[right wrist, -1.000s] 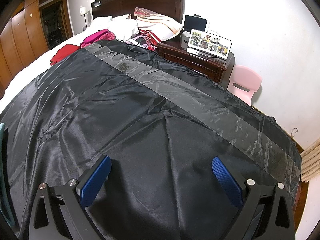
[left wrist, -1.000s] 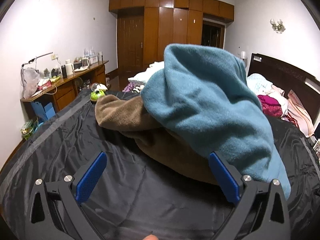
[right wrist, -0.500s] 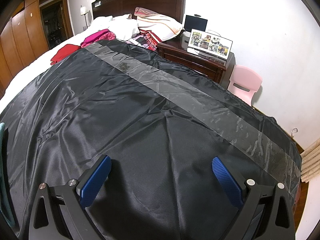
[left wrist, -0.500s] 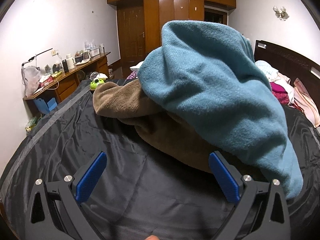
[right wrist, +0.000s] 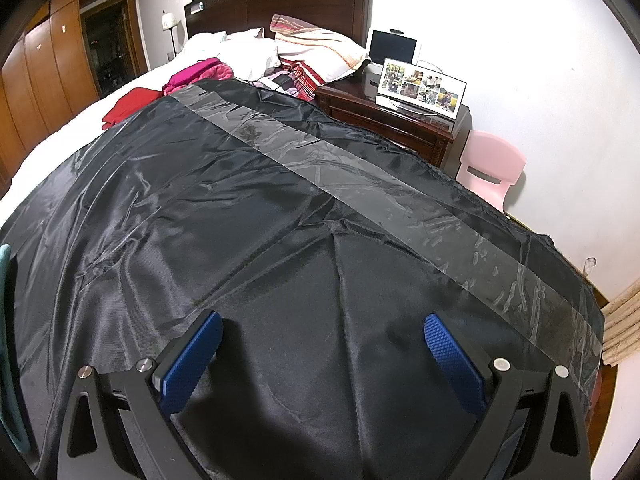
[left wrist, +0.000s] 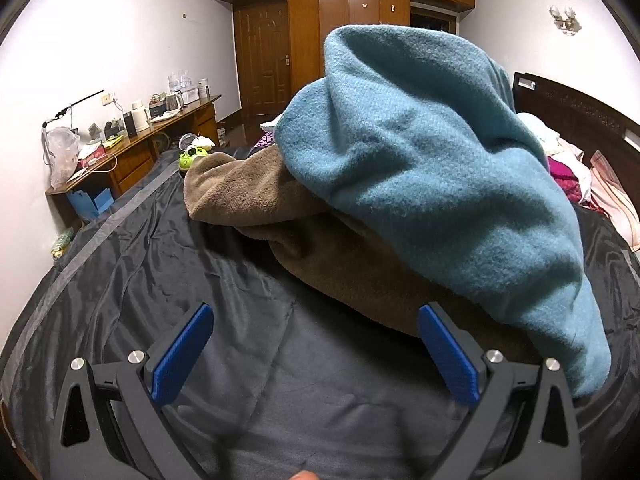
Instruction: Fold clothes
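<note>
A teal fleece garment [left wrist: 432, 184] lies heaped on top of a brown fleece garment [left wrist: 256, 196] on the black sheet [left wrist: 200, 280] that covers the bed. My left gripper [left wrist: 316, 340] is open just in front of the pile, its right blue pad [left wrist: 448, 356] close to the brown cloth's edge, with nothing between the fingers. My right gripper [right wrist: 324, 344] is open over a bare stretch of the black sheet [right wrist: 240, 200]. A sliver of teal cloth [right wrist: 6, 320] shows at the left edge of the right wrist view.
A taped strip [right wrist: 360, 176] crosses the sheet. Pillows [right wrist: 312, 48], pink clothes [right wrist: 200, 74] and red clothes [right wrist: 132, 104] lie near the headboard. A nightstand with a photo frame [right wrist: 420, 88] and a pink chair [right wrist: 492, 168] stand beside the bed. A cluttered desk [left wrist: 136, 140] lines the left wall.
The left gripper has come closer to the pile and lower, so the teal and brown garments fill more of its view. The right gripper has not moved.
</note>
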`<state>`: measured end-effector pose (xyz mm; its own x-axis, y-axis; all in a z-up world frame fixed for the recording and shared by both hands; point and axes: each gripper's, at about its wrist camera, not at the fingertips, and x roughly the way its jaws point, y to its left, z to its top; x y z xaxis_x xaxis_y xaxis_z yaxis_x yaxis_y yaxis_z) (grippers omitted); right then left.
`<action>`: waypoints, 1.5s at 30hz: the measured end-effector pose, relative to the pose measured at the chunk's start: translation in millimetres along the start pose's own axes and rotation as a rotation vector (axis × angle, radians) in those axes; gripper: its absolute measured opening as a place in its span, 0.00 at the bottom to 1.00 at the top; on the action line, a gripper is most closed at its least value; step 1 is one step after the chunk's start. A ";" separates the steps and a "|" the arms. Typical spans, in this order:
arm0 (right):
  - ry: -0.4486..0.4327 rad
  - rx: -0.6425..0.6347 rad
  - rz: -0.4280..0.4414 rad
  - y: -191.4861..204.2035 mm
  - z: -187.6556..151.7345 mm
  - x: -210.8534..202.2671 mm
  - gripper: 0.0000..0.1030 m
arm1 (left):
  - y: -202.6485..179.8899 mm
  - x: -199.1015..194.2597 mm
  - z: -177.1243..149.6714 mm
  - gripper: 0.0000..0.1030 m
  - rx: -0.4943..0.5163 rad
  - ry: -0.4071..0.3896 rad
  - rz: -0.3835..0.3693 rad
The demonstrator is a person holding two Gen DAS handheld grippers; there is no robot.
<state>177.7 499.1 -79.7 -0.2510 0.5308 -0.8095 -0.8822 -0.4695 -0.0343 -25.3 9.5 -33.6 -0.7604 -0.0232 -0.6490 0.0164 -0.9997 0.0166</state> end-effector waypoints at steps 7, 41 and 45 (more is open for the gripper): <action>0.000 -0.001 0.000 -0.3 -0.4 -0.9 0.99 | -1.7 0.8 -0.1 0.99 0.008 0.006 0.004; -0.132 -0.244 0.837 173.1 -23.0 -103.6 0.99 | -3.0 5.0 -1.7 0.99 0.009 0.023 -0.004; -0.148 -0.251 0.853 196.0 -23.9 -105.2 0.99 | -1.7 10.5 -2.3 0.99 0.005 0.031 0.006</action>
<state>40.8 334.3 -15.2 -0.8445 0.0091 -0.5355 -0.2645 -0.8765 0.4022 -31.8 11.0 -42.1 -0.7401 -0.0291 -0.6718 0.0175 -0.9996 0.0241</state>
